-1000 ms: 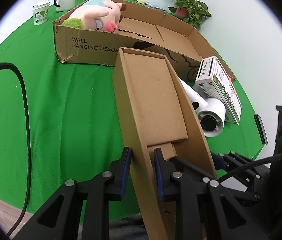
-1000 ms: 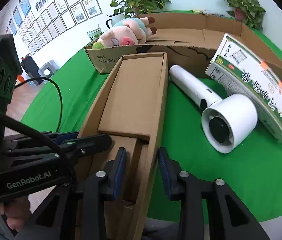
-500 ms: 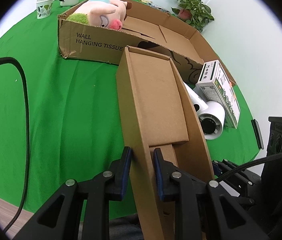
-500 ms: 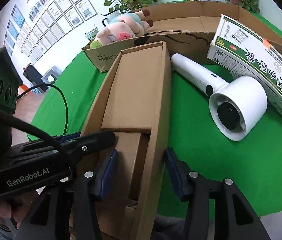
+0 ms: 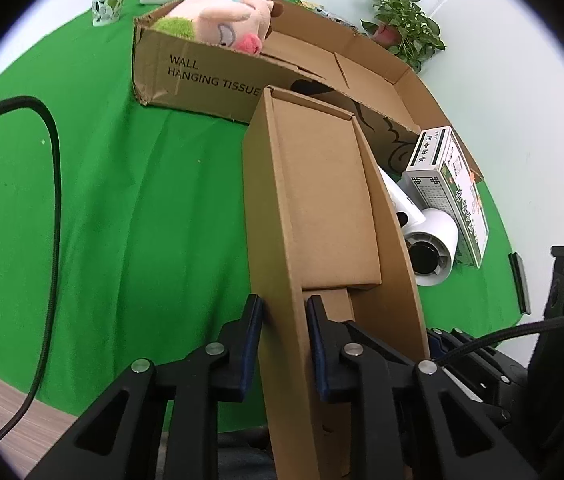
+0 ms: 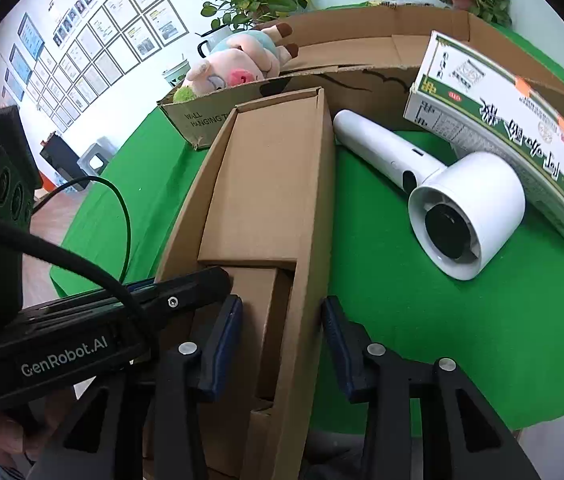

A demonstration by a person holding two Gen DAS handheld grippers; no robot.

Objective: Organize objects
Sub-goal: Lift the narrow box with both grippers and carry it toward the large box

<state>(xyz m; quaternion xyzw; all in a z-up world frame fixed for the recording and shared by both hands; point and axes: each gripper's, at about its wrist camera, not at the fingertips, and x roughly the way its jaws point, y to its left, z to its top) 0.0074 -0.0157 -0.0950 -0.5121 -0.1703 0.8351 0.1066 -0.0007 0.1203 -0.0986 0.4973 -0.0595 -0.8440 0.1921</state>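
In the left wrist view, the left gripper (image 5: 284, 320) pinches the left wall of the long cardboard box (image 5: 322, 200) in the middle of the frame, likely to keep it steady. Behind it, at the top, the pig plush (image 5: 222, 20) lies in the big tissue carton (image 5: 202, 76). In the right wrist view, the right gripper (image 6: 280, 332) sits around the box's (image 6: 274, 184) right wall with its fingers spread, not squeezing. The white hair dryer (image 6: 442, 196) and green packet box (image 6: 522, 128) wait on the green cloth (image 6: 402, 320) at right, likely to be packed.

Small box (image 5: 322, 200): plain brown cardboard, matt. Big box (image 5: 202, 76): same cardboard, rough torn edge. Pig (image 6: 238, 68): soft fuzzy cloth. Dryer (image 6: 458, 208): smooth white plastic. Table cloth (image 5: 122, 200): green, matt.
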